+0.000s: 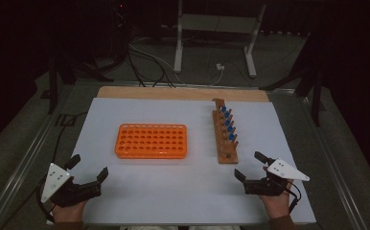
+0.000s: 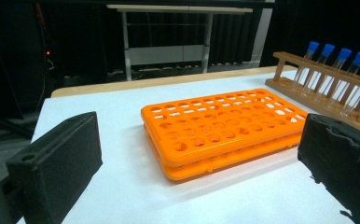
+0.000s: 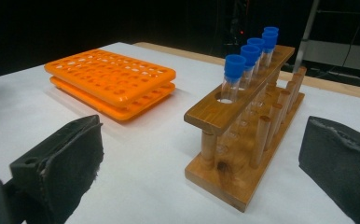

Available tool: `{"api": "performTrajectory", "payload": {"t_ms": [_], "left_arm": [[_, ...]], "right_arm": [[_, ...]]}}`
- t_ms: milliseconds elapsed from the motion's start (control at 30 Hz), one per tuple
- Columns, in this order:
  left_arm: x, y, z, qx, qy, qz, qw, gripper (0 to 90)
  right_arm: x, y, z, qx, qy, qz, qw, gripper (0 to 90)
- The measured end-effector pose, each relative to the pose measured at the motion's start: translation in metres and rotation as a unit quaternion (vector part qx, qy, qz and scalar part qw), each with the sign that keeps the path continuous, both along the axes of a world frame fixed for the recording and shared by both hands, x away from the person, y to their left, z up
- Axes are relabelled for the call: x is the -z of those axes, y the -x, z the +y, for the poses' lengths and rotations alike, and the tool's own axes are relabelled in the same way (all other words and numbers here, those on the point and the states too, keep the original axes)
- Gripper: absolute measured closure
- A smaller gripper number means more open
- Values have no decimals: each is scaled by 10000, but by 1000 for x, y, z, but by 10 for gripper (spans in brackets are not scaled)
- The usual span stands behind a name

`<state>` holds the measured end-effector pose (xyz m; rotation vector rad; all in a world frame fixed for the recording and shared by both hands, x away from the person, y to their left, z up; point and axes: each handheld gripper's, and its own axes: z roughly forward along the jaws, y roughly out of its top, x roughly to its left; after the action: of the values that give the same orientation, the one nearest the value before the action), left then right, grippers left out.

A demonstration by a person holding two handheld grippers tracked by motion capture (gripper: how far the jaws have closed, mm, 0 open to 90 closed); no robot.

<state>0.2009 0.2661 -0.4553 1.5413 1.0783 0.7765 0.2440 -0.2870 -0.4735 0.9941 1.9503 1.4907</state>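
The left gripper (image 1: 88, 168) was held over the near left corner of the desk (image 1: 183, 201), and its fingers (image 2: 57, 163) were spread wide with nothing between them. The right gripper (image 1: 250, 166) was held over the near right corner, and its fingers (image 3: 61, 158) were spread wide too, with nothing held. An orange rack (image 1: 151, 141) full of small round holes was laid flat near the middle of the desk, a little toward the left side. No tubes could be seen in its holes. A wooden rack (image 1: 226, 139) was set on the right side, with its long side running from the near edge toward the far edge. Tubes with blue caps (image 1: 227, 120) were stood upright in it in a row, and the hole at the near end was left bare. The wooden rack was seen just ahead of the right gripper, not touched by it. The orange rack was seen ahead of the left gripper, well apart from it. The two racks were kept apart on the white desk top.
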Motion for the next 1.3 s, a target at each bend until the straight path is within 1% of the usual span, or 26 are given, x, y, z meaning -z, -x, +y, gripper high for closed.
{"api": "performTrajectory", "payload": {"t_ms": [100, 167, 200, 333, 367, 533, 633, 767, 800, 867, 933, 1033, 1200, 1300], "left_arm": [[0, 0, 1, -34, 54, -14, 10000, 5], [0, -1, 1, -45, 59, -4, 10000, 5], [0, -1, 1, -66, 26, 20, 10000, 5], [4, -3, -1, -41, 9, 84, 10000, 5], [4, -3, -1, -51, -27, 104, 9999, 5], [7, -5, -3, -44, -160, 36, 9999, 5], [8, -5, -3, -31, -164, 31, 9999, 5], [8, -5, -2, -58, -91, 66, 9999, 6], [7, -4, -1, -121, -39, 60, 9999, 6], [6, -3, -1, -127, -16, 55, 9999, 6], [5, -2, 0, -220, -36, 36, 9997, 6], [4, -2, 2, -219, 52, 34, 9997, 6], [3, -2, 3, -220, 92, 51, 9997, 6], [4, -2, 3, -252, 70, 62, 9996, 6]], "right_arm": [[0, 0, 1, 29, 38, -18, 10000, 1], [0, 1, 1, 39, 2, -13, 10000, 1], [0, 1, 1, 42, -12, -29, 10000, 1], [-1, 2, 1, 45, -43, -78, 10000, 1], [-1, 2, 1, 36, -34, -88, 9999, 1], [0, 1, 2, 13, 13, -77, 10000, 1], [0, 1, 3, 13, 18, -78, 10000, 1], [0, 1, 3, 48, 8, -83, 10000, 1], [0, 1, 3, 53, 12, -87, 9999, 1], [1, 1, 3, 56, 24, -85, 9999, 1], [1, 1, 3, 50, 32, -83, 9999, 1], [2, 1, 5, 42, 62, -78, 9999, 1], [2, 1, 4, 61, 61, -81, 9999, 1], [2, 1, 4, 80, 75, -84, 9999, 1]]}}
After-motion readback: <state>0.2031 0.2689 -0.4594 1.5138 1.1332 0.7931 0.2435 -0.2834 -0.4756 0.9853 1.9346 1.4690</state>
